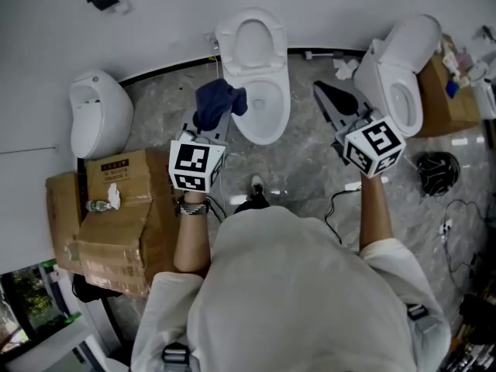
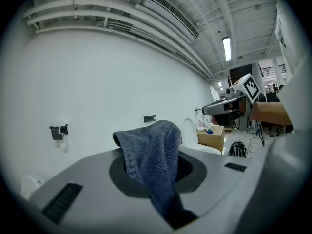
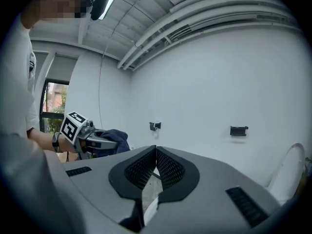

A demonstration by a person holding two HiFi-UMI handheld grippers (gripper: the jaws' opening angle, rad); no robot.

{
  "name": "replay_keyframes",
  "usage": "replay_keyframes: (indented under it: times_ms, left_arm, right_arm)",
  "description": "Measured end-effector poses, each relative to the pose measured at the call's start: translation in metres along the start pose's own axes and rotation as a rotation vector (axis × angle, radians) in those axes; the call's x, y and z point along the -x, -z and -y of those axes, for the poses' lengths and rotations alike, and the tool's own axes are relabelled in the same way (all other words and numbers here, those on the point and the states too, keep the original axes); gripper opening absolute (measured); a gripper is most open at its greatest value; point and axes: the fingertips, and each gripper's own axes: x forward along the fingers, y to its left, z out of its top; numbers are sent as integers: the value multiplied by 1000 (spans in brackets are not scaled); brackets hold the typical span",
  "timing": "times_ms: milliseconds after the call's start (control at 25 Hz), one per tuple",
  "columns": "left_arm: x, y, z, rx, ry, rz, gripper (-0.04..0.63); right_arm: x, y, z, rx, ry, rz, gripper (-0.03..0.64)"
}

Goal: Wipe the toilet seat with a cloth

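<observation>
A white toilet (image 1: 258,91) with its lid raised stands against the wall straight ahead, its seat (image 1: 267,111) down. My left gripper (image 1: 211,122) is shut on a dark blue cloth (image 1: 218,104) that bunches over the jaws, just left of the bowl. The left gripper view shows the blue cloth (image 2: 153,157) draped between and over its jaws. My right gripper (image 1: 325,93) is shut with nothing in it, held in the air between this toilet and a second white toilet (image 1: 401,72) on the right. In the right gripper view the pads (image 3: 146,167) meet at the tips.
A white urinal (image 1: 97,113) hangs at the left, with cardboard boxes (image 1: 112,219) stacked below it. Another cardboard box (image 1: 446,99) and clutter sit at the far right. A black coiled cable (image 1: 436,171) lies on the grey marble floor (image 1: 302,169).
</observation>
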Motion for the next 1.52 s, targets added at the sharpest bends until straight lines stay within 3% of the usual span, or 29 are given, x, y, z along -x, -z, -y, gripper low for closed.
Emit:
replay_keyframes:
  times_ms: [160, 320, 680, 1040, 1520]
  left_arm:
    - [-38, -1, -34, 27, 49, -10, 48]
    - [-70, -1, -64, 4, 61, -28, 46]
    - [-125, 12, -102, -1, 119, -52, 49]
    - [-194, 33, -136, 53, 82, -68, 55]
    - [-322, 68, -161, 110, 34, -104, 57]
  right_arm:
    - [-41, 5, 25, -17, 31, -32, 28]
    - [-78, 5, 46, -14, 63, -53, 28]
    - [-133, 16, 75, -20, 110, -82, 28]
    - [-170, 45, 105, -38, 72, -123, 28]
    - [-218, 79, 197, -85, 17, -133, 29]
